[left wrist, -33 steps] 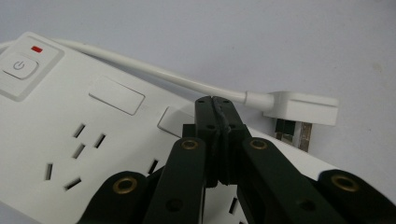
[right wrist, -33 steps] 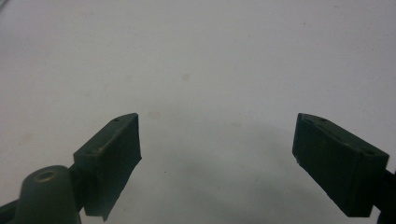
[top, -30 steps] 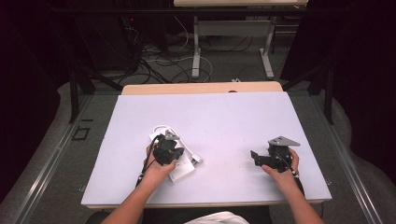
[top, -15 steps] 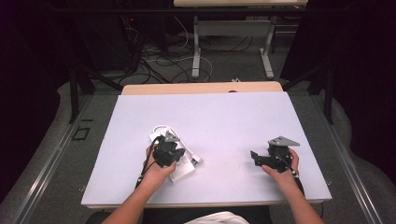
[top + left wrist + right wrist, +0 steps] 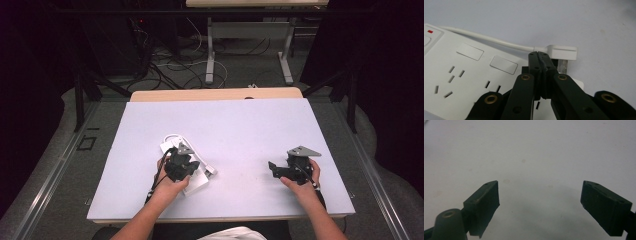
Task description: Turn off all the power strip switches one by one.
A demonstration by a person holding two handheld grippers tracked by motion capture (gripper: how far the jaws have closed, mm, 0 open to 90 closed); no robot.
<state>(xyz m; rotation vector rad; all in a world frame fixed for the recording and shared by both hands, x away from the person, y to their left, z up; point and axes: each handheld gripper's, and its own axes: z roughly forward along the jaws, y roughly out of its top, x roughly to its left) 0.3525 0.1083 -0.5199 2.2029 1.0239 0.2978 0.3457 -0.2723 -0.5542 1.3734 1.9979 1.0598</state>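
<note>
Left gripper (image 5: 541,56): jaws pressed together with nothing visible between them; it hangs low over the near end of the strip, tips just short of the plug.
Strip (image 5: 466,75): white power strip lying flat on the surface, directly under and to the left of the left gripper in its own view; sockets and two rocker switches face up, a red lamp at the far left corner.
Plug (image 5: 562,52): white flat plug just beyond the left gripper's tips, a metal prong showing under it; whether the prong sits in a socket I cannot tell.
Cord (image 5: 489,41): runs from the plug leftward along the strip's far edge, just past the tips.
Right gripper (image 5: 540,195): jaws spread wide over bare surface, holding nothing, well apart from the strip.
Surface (image 5: 250,130): pale sheet, smooth.
Risk, closed tips: shut jaws can only push; a nudge would likely skid the plug away or tip it off its prong.
Risk, light strip: nothing pins the strip, so any pull on plug or cord may drag the whole strip.
Risk, cord: opening so close could catch the cord rather than the plug body.
Risk, idle right gripper: too far off to brace the strip in time.
</note>
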